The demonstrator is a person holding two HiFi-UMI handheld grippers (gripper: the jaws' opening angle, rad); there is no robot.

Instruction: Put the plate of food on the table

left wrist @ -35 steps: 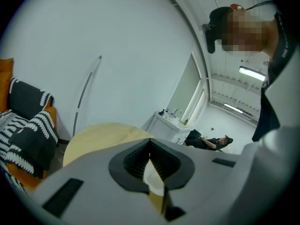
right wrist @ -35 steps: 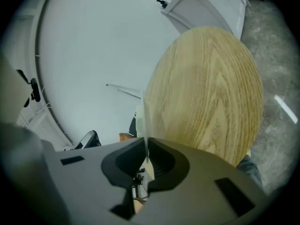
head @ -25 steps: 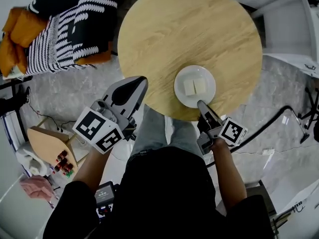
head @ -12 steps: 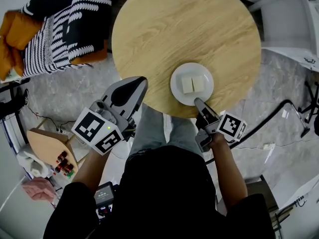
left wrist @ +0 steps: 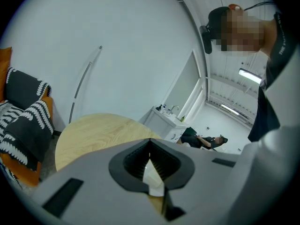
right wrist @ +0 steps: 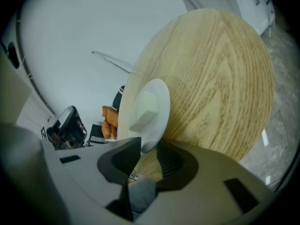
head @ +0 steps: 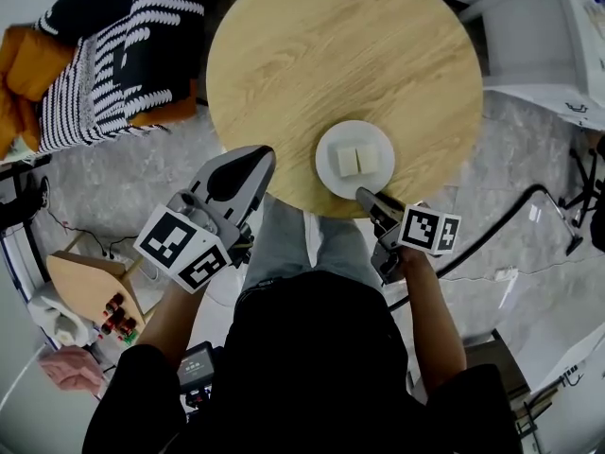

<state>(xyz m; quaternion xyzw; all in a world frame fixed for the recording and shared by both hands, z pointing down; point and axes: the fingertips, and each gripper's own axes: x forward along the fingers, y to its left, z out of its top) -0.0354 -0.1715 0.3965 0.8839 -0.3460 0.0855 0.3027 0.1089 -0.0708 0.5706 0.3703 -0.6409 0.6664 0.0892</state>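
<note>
A white plate point(head: 327, 172) carrying two pale square pieces of food point(head: 357, 160) rests on the round wooden table point(head: 340, 55), close to its near edge. My right gripper point(head: 363, 197) is at the plate's near rim and its jaws are opening. In the right gripper view the plate rim point(right wrist: 165, 108) lies between the parted pads of my right gripper point(right wrist: 149, 150), with a gap beside it. My left gripper point(head: 261, 156) hangs off the table's near-left edge with its jaws together. In the left gripper view a thin white sliver shows between the pads of my left gripper point(left wrist: 150, 146).
A sofa with striped black-and-white cushions point(head: 113, 55) and orange ones stands to the left. White furniture point(head: 539, 36) stands at the right. A black cable point(head: 510, 236) runs over the marble floor. A small wooden stool point(head: 90, 277) is at lower left.
The right gripper has turned a little at the plate's near rim. The plate stays flat on the table. The left gripper has barely moved.
</note>
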